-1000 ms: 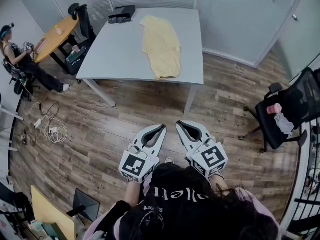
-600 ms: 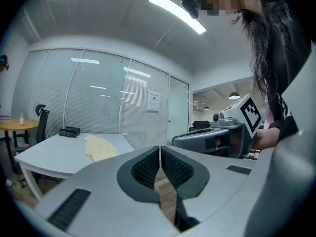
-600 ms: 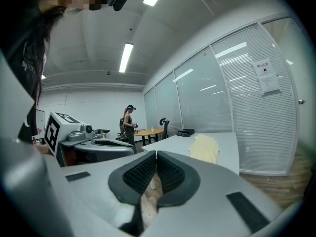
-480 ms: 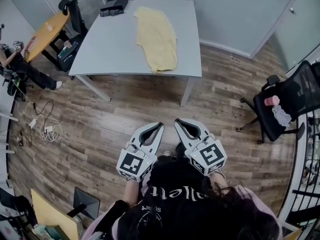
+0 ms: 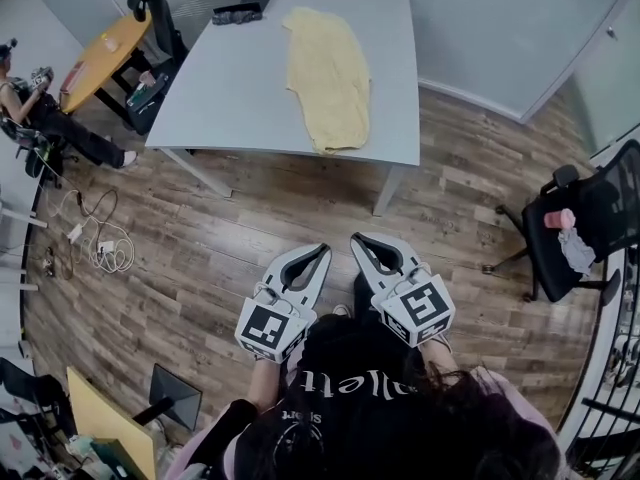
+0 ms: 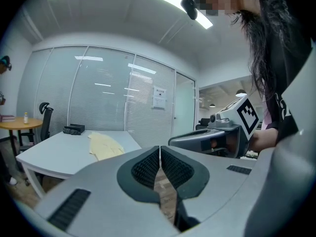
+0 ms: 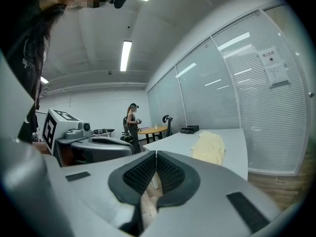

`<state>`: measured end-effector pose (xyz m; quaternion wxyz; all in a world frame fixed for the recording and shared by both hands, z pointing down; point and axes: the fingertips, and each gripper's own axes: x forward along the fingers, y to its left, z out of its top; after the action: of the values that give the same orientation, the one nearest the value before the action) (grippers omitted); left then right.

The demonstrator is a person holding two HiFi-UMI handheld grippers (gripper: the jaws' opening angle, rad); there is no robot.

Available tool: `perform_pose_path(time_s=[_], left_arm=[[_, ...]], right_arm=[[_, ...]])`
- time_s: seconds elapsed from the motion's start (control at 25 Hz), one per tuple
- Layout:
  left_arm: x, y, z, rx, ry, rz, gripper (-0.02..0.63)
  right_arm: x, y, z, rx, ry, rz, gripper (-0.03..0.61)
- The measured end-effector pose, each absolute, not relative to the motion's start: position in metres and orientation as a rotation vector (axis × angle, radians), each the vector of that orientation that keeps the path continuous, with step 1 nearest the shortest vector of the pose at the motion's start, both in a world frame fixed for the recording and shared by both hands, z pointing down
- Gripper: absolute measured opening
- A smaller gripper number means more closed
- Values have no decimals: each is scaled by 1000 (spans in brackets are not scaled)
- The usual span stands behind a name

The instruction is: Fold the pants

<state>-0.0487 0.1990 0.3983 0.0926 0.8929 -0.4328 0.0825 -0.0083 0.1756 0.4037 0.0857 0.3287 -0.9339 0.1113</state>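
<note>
Pale yellow pants lie lengthwise on the right half of a light grey table, well ahead of me across the wooden floor. They also show in the left gripper view as the pants and in the right gripper view as the pants. My left gripper and right gripper hang side by side in front of my body, over the floor, far short of the table. Both are shut with nothing between the jaws. Each gripper sees the other beside it.
A black box sits at the table's far left corner. A round wooden table with a black chair and a seated person stands at the left. An office chair is at the right. Cables lie on the floor.
The head view shifted slightly, so the table sits a little lower and to the right than half a second ago. Both grippers stay shut and side by side.
</note>
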Motion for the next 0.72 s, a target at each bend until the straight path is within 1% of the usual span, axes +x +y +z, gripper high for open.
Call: perform_pose_path(time_s=[0.4, 0.72], left_arm=[[-29, 94, 393, 2611, -1391, 247, 29], [-19, 34, 393, 2567, -1446, 289, 29]], right_arm=[[17, 70, 404, 900, -2805, 314, 23], [24, 7, 405, 820, -2832, 334, 23]])
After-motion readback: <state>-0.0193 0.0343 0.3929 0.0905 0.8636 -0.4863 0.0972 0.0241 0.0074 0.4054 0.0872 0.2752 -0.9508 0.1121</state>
